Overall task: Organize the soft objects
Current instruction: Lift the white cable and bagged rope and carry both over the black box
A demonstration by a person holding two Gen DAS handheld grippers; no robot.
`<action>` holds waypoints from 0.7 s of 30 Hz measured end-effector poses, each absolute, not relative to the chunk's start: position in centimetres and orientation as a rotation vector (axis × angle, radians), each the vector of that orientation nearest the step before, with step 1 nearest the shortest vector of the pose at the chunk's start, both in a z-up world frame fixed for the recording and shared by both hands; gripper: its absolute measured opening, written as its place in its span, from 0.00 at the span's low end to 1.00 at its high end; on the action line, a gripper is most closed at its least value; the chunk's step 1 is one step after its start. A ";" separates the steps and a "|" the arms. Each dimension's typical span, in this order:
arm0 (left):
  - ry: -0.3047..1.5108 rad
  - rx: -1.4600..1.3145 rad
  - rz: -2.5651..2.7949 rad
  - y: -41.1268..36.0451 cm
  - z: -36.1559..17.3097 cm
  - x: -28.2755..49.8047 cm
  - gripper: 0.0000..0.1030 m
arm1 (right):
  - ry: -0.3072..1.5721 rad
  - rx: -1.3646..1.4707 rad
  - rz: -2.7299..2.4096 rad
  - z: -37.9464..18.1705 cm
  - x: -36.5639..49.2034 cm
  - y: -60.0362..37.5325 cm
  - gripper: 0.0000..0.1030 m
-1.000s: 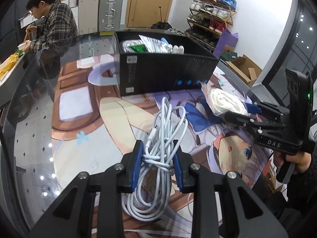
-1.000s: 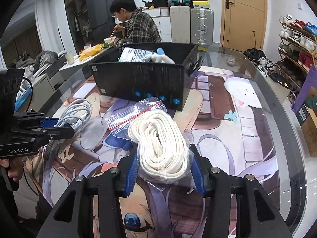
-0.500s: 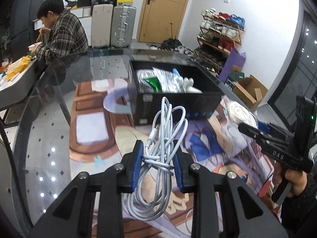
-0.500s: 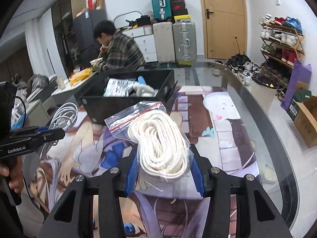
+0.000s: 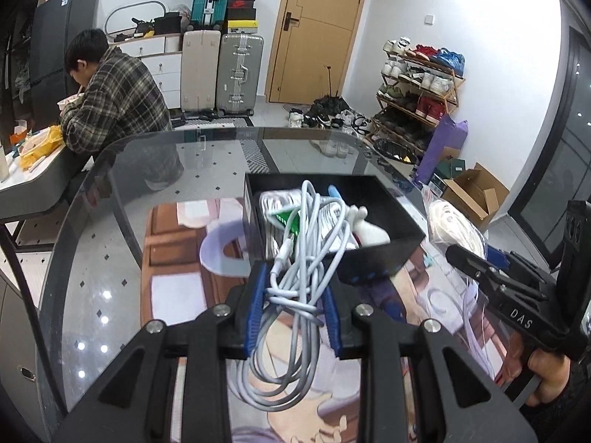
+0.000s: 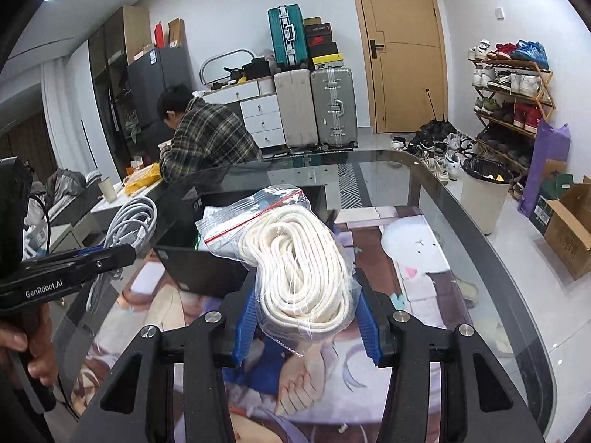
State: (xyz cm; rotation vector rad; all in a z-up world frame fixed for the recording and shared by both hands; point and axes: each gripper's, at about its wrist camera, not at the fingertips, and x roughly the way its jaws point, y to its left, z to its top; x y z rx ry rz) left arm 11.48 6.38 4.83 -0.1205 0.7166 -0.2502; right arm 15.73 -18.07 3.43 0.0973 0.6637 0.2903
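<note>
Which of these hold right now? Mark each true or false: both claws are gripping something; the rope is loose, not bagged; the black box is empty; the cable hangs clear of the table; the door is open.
1. Both claws grip something. True: the left claw is shut on the white cable bundle, the right claw on the bagged rope.
2. The rope is loose. False: it sits in a clear zip bag with a red seal strip.
3. The black box is empty. False: packets and white items lie inside.
4. The cable hangs clear of the table. True.
5. The door is open. False: it is closed.
</note>
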 end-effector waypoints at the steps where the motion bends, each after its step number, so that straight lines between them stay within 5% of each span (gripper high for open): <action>1: 0.714 -0.125 -0.247 6.3 5.0 11.7 0.26 | 0.660 0.100 0.290 3.5 15.9 -18.0 0.46; 21: 0.688 -0.079 -0.200 2.5 4.9 18.3 0.26 | 0.653 0.075 0.278 3.5 22.5 -15.0 0.46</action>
